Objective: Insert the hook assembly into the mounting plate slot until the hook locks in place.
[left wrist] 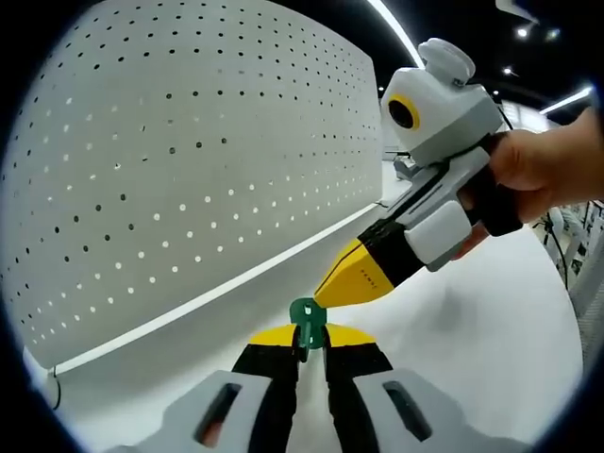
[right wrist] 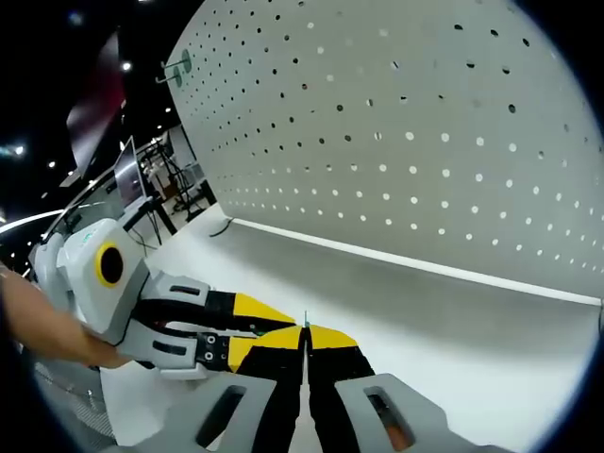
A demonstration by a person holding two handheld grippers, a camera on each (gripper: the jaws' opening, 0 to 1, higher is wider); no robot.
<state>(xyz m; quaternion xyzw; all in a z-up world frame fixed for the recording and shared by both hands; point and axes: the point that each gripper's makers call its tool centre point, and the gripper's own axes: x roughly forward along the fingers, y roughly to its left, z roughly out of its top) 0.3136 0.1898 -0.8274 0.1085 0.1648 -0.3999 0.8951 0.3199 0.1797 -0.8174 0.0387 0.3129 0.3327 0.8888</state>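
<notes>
At the lower centre of the left gripper view, the left gripper (left wrist: 310,342) is closed on the small green hook (left wrist: 307,316), while the right gripper (left wrist: 347,280), jaws together and apparently empty, touches it, probably steadying it before the pegboard (left wrist: 189,160).

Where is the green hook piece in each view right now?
Left gripper view: green hook piece sits low centre, pinched at the left gripper tips, with the right gripper touching it.
Right gripper view: I cannot make it out; both grippers' tips meet low centre.
Shared landmark: the white pegboard.
</notes>
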